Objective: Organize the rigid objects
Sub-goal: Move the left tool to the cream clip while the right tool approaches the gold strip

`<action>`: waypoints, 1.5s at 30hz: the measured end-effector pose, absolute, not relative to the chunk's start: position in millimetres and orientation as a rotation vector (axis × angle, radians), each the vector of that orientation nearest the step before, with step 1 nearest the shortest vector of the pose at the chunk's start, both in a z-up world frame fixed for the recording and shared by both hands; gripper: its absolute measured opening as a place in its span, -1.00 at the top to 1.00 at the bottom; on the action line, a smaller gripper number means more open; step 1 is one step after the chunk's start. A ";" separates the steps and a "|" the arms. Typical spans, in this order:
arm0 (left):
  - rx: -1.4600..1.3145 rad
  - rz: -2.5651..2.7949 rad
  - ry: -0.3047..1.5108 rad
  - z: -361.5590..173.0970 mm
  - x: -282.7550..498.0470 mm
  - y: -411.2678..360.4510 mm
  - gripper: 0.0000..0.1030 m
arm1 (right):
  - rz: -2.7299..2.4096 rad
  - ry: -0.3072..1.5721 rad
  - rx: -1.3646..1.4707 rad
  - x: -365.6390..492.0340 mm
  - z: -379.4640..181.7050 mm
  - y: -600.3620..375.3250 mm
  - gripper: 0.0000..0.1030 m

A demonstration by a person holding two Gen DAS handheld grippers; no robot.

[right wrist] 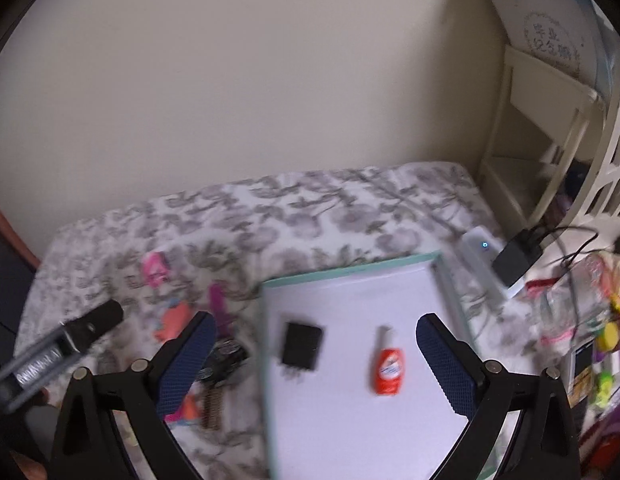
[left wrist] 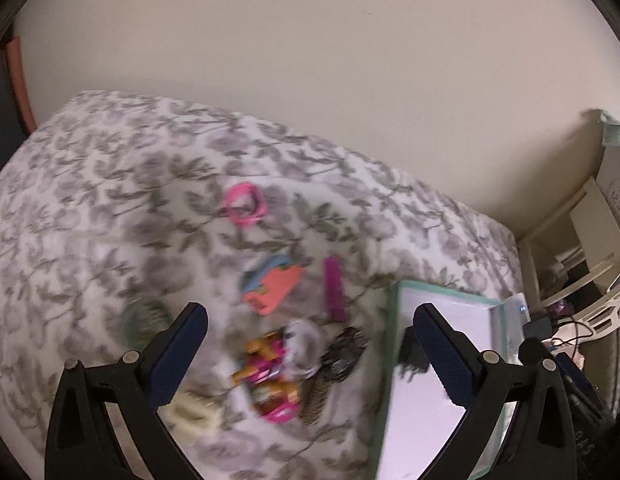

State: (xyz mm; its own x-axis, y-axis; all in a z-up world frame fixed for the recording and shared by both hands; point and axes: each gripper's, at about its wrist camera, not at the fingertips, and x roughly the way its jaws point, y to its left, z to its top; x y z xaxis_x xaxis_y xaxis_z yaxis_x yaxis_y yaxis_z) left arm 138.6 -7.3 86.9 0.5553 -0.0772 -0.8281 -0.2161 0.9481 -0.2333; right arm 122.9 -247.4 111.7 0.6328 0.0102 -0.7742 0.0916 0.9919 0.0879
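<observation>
White tray (right wrist: pixel 349 304): black adapter (right wrist: pixel 301 346), red bottle (right wrist: pixel 387 368) | left gripper (left wrist: pixel 310 354) apart | right gripper (right wrist: pixel 315 358) apart

Soft printed cloth bedspread (right wrist: pixel 310 204), smooth matt white tray (right wrist: pixel 349 420) — textured blue rubbery gripper pads (right wrist: pixel 445 364)

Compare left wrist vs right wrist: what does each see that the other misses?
Left wrist only: the pink ring near the far edge of the floral bedspread, and the yellow-and-pink toy pile between the open fingers of the left gripper.

Right wrist only: the small orange bottle lying in the tray, between the open fingers of the right gripper.

Both: the white tray with its teal rim, the black plug adapter in it, the orange card and the magenta comb. Both views are motion-blurred.
</observation>
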 end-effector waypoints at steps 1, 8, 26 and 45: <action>-0.326 0.087 0.976 88.5 134.4 -2.4 -0.99 | -0.024 0.898 0.139 120.3 110.5 -242.2 -0.98; -0.336 0.189 0.904 92.9 97.8 53.1 -0.99 | 0.081 0.953 0.121 107.5 82.9 -196.5 -0.96; -0.484 0.336 1.259 -21.6 91.0 89.9 -0.98 | 0.150 1.232 0.054 123.6 -21.6 -148.7 -0.11; -0.456 0.293 1.390 -59.9 101.1 61.8 -0.41 | 0.193 1.297 0.071 133.0 -49.0 -140.4 0.20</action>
State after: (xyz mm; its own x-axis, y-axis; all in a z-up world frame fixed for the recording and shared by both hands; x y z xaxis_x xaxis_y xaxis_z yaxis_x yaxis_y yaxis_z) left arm 101.1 61.8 -59.9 0.1644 -0.0665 -0.9841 -0.4584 0.8783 -0.1359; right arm 133.0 -140.4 -49.0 0.2566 0.1819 -0.9492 -0.1018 0.9818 0.1606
